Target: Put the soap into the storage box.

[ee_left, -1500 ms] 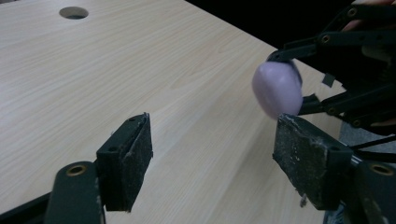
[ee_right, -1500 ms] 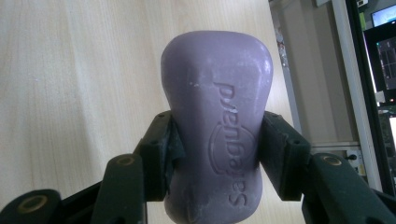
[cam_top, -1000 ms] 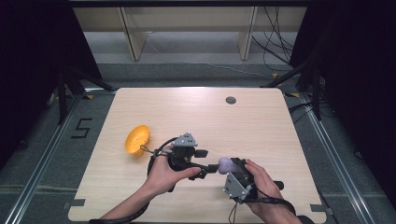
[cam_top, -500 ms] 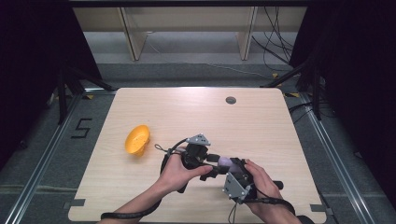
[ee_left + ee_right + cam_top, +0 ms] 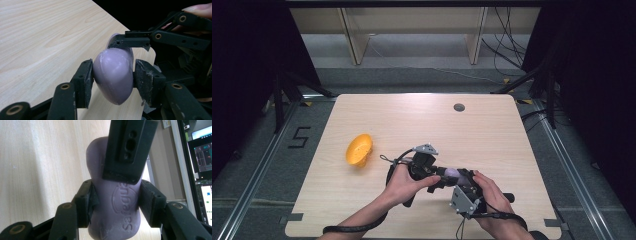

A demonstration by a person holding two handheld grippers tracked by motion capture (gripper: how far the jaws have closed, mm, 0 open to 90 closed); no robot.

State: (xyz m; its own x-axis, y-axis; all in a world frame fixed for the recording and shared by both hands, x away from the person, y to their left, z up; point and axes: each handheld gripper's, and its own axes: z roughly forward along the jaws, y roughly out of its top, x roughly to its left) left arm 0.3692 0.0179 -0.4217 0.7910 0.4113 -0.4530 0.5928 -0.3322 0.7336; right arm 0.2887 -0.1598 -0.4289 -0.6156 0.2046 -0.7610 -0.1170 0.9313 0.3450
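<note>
Purple soap bar [image 5: 114, 75] now between both hand-held grippers' clamping pads (left [image 5: 113, 72] newly closed, right [image 5: 115, 202] unchanged).

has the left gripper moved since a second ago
Yes. In the high view the left gripper has shifted right, away from the orange bowl and up to the purple soap bar; its jaws have just been closing on the bar.

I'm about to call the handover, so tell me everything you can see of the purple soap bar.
The purple soap bar is a smooth, matte, waisted lilac bar with an embossed oval logo on its face and a pale scuffed end. It is held above the wooden table, near its front edge, between both tools: the right hand-held gripper clamps its waist, and the left hand-held gripper, whose jaws have just been closing, presses on its rounded end.
</note>
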